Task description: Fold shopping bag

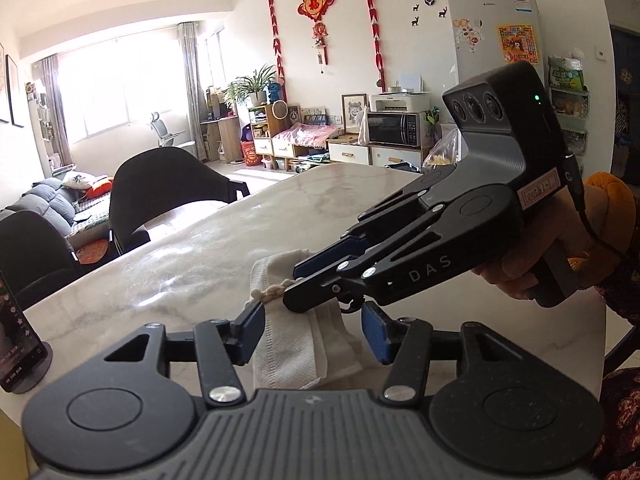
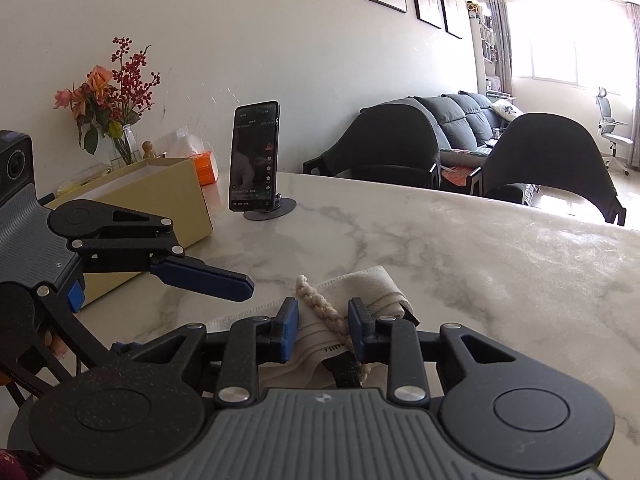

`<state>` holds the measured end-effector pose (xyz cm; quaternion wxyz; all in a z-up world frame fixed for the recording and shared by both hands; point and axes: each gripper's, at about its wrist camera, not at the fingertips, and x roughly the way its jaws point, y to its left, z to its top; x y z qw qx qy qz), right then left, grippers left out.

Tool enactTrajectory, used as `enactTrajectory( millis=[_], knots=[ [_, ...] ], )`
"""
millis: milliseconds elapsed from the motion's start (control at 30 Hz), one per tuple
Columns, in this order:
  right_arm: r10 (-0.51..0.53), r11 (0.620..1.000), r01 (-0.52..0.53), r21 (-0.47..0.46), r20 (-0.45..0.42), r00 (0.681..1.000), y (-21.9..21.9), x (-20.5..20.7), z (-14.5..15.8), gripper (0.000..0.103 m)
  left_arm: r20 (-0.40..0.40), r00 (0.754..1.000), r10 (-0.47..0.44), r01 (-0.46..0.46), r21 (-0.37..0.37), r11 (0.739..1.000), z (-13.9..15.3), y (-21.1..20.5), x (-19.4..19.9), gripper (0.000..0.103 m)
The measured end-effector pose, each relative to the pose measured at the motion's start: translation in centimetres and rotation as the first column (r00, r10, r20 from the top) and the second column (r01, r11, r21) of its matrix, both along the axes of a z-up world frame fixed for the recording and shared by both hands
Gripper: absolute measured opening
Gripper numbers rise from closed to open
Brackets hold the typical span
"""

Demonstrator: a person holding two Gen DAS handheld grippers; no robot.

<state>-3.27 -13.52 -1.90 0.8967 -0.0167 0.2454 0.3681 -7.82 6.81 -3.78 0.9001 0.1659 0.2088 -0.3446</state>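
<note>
Shopping bag (image 1: 296, 344), a folded bundle of soft white woven cloth with a braided cord handle (image 2: 324, 308), lies on the marble table (image 2: 460, 248) between both grippers. Left gripper (image 1: 312, 332) stands open, blue pads either side of the bundle, its right pad clear of the cloth. Right gripper (image 2: 323, 326) straddles the cord and fold; whether its pads press I cannot tell. Beyond stand a phone (image 2: 253, 155) and cardboard box (image 2: 160, 204).

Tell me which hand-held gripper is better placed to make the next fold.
Probably the right hand-held gripper: its jaws are closed around the shopping bag and braided handle. The left hand-held gripper only straddles the bag's end, jaws open, gripping nothing.
</note>
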Motion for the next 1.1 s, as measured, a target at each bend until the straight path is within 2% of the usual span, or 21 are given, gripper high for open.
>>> enactTrajectory(
  millis=[100, 233, 300, 367, 467, 533, 600, 767, 867, 1100],
  knots=[
    [0.013, 1.000, -0.013, -0.015, 0.013, 1.000, 0.0, -0.2, 0.0, 0.030, -0.039, 0.999, 0.000, 0.001, 0.028, 1.000, -0.9, -0.5, 0.4, 0.052],
    [0.032, 0.999, -0.030, -0.045, 0.030, 0.999, 0.0, -0.1, 0.7, 0.029, -0.061, 0.998, 0.009, -0.008, 0.012, 1.000, -1.4, -0.1, 0.8, 0.052],
    [0.039, 0.996, -0.034, -0.080, 0.057, 0.998, 0.3, -0.1, 1.2, 0.029, -0.055, 0.998, 0.032, -0.030, 0.047, 0.998, -1.8, 0.0, 1.2, 0.052],
    [0.047, 0.992, -0.037, -0.120, 0.075, 0.996, 0.6, 0.0, 1.2, 0.030, -0.024, 0.997, 0.073, -0.069, 0.115, 0.991, -2.6, -0.3, 1.3, 0.051],
    [0.078, 0.984, -0.062, -0.170, 0.092, 0.993, 1.5, 0.2, 1.0, 0.030, -0.006, 0.996, 0.085, -0.084, 0.128, 0.988, -2.9, -0.6, 1.3, 0.052],
    [0.101, 0.978, -0.083, -0.192, 0.086, 0.991, 1.9, 0.3, 0.8, 0.025, 0.006, 0.996, 0.088, -0.088, 0.143, 0.986, -3.1, -0.7, 1.3, 0.052],
    [0.108, 0.972, -0.086, -0.219, 0.089, 0.990, 2.4, 0.3, 0.3, 0.025, 0.014, 0.996, 0.090, -0.091, 0.150, 0.984, -3.3, -0.8, 1.3, 0.052],
    [0.116, 0.985, -0.113, -0.131, 0.011, 0.993, 1.5, 0.8, 0.4, 0.023, 0.022, 0.993, 0.112, -0.114, 0.132, 0.985, -3.6, -0.7, 1.5, 0.052],
    [0.128, 0.989, -0.130, -0.074, -0.031, 0.991, 0.9, 1.1, 0.6, 0.023, 0.000, 0.990, 0.140, -0.139, 0.108, 0.984, -3.5, -0.4, 1.8, 0.050],
    [0.153, 0.988, -0.152, 0.021, -0.089, 0.984, 0.1, 1.5, 0.7, 0.040, -0.023, 0.990, 0.138, -0.135, 0.077, 0.988, -3.2, 0.1, 2.1, 0.049]
  ],
)
